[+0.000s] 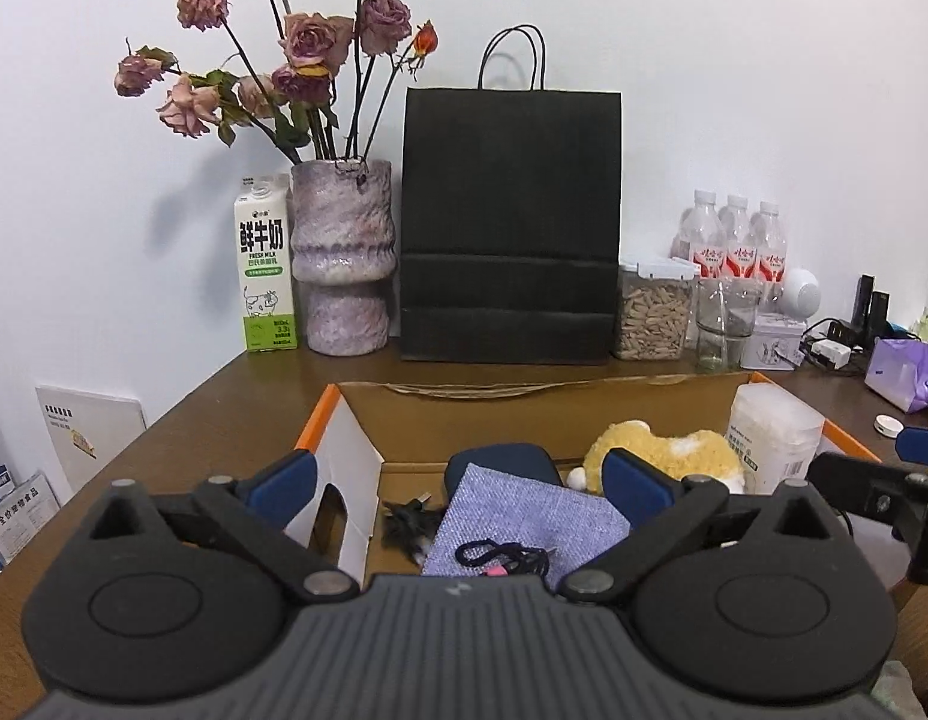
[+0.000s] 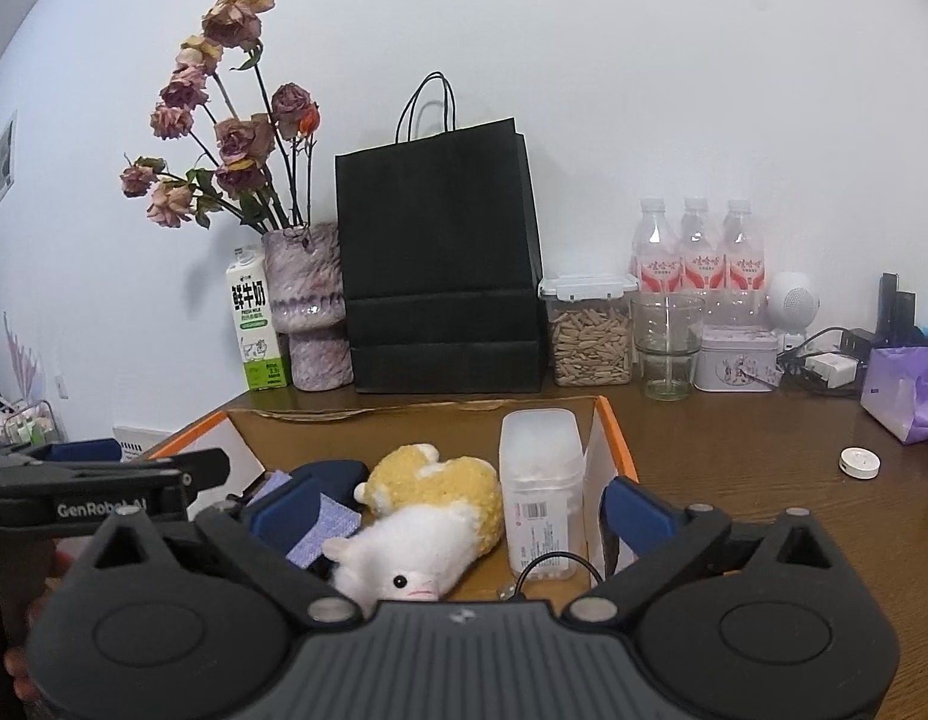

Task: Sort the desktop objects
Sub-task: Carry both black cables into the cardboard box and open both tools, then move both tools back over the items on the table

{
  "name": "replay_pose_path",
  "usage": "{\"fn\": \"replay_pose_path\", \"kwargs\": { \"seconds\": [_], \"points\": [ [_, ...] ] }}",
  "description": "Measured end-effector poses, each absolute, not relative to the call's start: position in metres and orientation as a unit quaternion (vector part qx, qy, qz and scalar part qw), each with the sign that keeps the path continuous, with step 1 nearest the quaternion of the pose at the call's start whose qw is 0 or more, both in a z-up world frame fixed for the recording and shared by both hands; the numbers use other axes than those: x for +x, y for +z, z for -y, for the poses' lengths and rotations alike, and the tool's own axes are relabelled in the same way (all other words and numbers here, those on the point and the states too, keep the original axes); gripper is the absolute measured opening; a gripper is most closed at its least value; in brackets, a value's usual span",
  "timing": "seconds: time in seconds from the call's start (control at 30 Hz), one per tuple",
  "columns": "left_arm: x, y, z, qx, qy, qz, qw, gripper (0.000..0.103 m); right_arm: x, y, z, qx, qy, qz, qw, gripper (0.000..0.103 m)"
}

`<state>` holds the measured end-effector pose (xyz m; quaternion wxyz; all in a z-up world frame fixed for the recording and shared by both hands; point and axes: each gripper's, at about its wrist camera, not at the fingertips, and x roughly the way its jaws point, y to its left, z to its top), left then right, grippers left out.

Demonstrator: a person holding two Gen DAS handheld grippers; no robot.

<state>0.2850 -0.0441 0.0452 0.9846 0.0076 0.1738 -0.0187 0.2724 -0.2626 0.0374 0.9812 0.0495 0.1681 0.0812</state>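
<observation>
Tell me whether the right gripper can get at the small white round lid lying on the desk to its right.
Probably yes. The right gripper is open and empty over the cardboard box, and the white lid lies alone on bare desk outside the box, nothing standing between them.

A brown wooden surface point(image 2: 733, 450) holds an open cardboard box point(image 2: 613, 432) at its near edge. Along the far edge, against the wall, stand a milk carton point(image 1: 264, 267), a purple vase point(image 1: 344, 258) with dried roses, a black paper bag point(image 1: 510, 228), a clear tub of seeds point(image 2: 591, 333), a glass cup point(image 2: 666, 345), three water bottles point(image 2: 697, 258), a small tin point(image 2: 736, 360) and a round white speaker point(image 2: 792, 300). Toward the right edge lie a purple packet point(image 2: 904, 390), a white charger with black cables point(image 2: 829, 369), and a little round white lid point(image 2: 859, 462) by itself.
</observation>
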Motion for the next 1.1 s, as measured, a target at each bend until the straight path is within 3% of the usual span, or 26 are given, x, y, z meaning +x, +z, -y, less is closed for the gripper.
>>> {"fn": "replay_pose_path", "kwargs": {
  "seconds": [1.1],
  "points": [
    [0.212,0.080,0.018,0.004,-0.013,-0.136,0.991,0.103,0.203,0.086,0.254,0.010,0.089,-0.150,0.985,0.102]
  ]
}}
